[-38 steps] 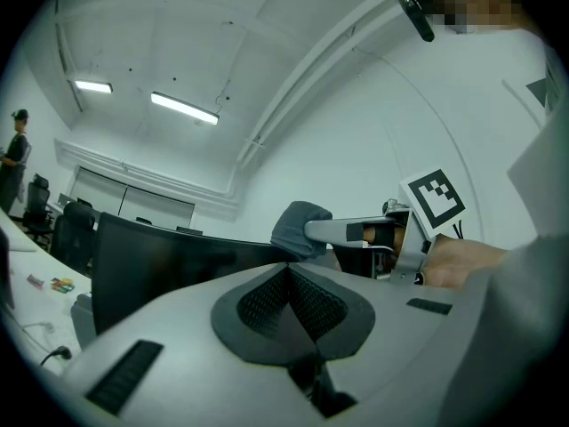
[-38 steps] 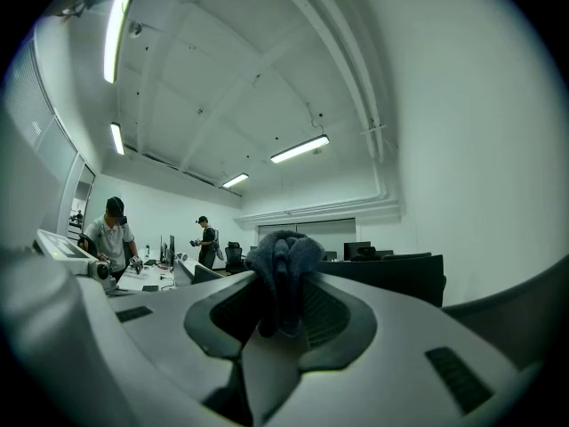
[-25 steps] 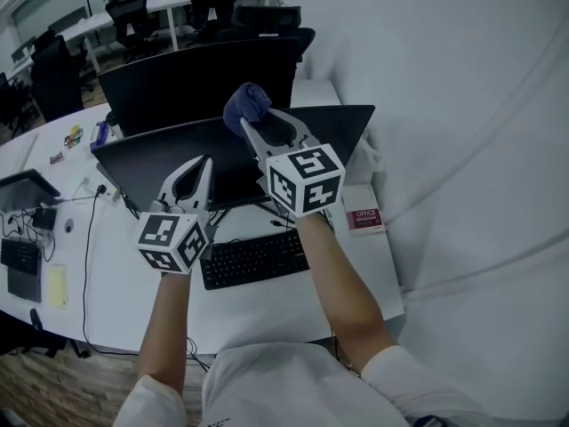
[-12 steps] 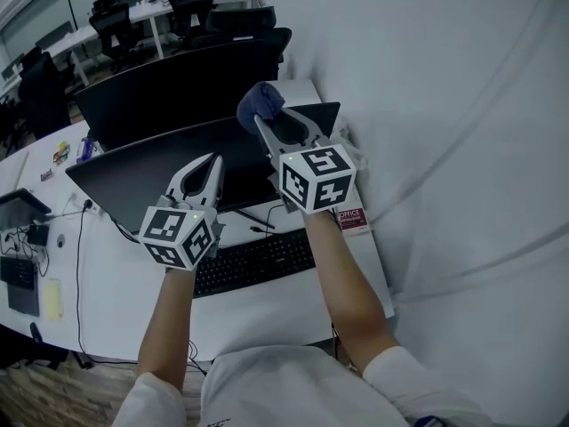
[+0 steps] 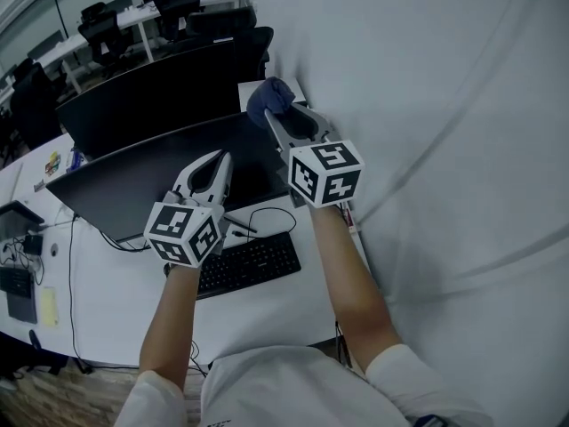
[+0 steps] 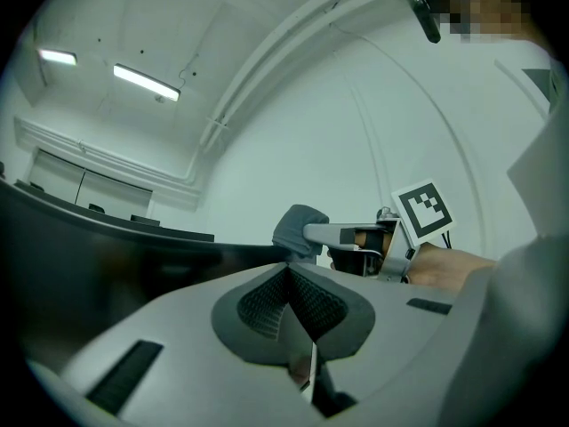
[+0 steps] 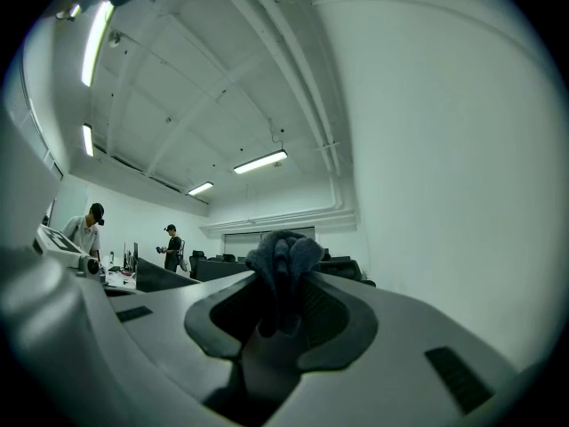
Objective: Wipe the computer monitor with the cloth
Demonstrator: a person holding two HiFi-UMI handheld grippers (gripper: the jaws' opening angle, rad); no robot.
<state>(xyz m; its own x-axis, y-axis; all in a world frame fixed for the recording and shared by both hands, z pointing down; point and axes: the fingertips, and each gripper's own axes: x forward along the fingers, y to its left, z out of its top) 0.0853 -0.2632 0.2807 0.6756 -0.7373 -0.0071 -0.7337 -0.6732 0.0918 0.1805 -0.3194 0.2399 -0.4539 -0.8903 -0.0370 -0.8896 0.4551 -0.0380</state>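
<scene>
The cloth, a dark blue, soft, bunched wad, sits at the upper right corner of the computer monitor; whether it presses the screen cannot be told. The right tongs are clamped on it, and the right gripper view shows folds of the fabric bulging out past the ribbed dark pads. The bare right forearm reaches far forward and up, with the marker cube facing the head camera. The left tongs are pressed together with nothing between them, held lower, over the screen's lower right part, on a bare forearm that reaches less far.

The monitor is a wide, thin, dark, glossy panel. A second dark monitor stands just behind it. A flat black keyboard lies before it on the white tabletop, beside a looped black cable.

To the right a plain white wall stands close to the monitor's edge and the right arm. Leftward the screen runs long and uncovered, and bare tabletop lies left of the keyboard.
</scene>
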